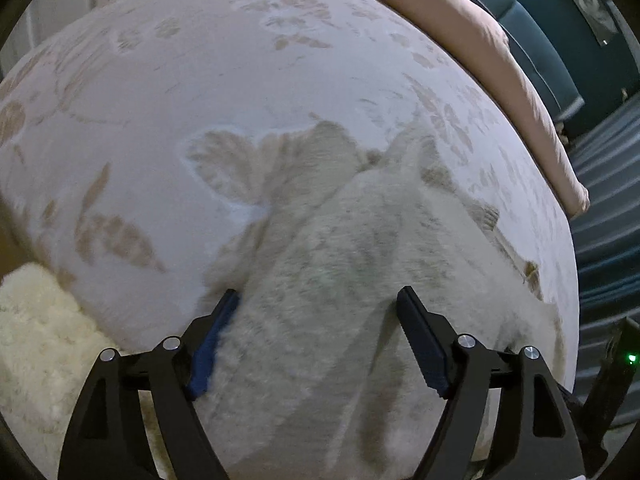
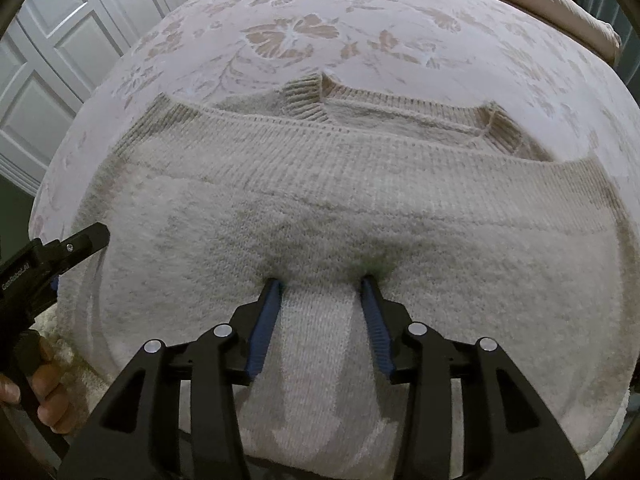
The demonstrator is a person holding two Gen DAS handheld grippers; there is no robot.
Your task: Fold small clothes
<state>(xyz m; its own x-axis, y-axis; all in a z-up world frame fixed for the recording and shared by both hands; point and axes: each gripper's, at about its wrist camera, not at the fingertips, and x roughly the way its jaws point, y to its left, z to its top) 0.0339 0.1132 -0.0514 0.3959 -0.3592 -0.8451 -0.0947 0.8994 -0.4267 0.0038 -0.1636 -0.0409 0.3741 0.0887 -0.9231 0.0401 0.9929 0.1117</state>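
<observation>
A cream knit sweater lies flat on the bed, its ribbed neckline at the far side. My right gripper points down onto the near part of it. A raised band of knit runs between its blue pads, and the jaws stand apart around that band without squeezing it. In the left wrist view the same sweater looks blurred. My left gripper is wide open just above the sweater, holding nothing. That left gripper also shows at the left edge of the right wrist view, with a hand on its grip.
The bed has a pale floral bedspread. A pink folded blanket or pillow lies along its far edge, with teal upholstery behind. A fluffy white cloth lies at the near left. White panelled doors stand beyond the bed.
</observation>
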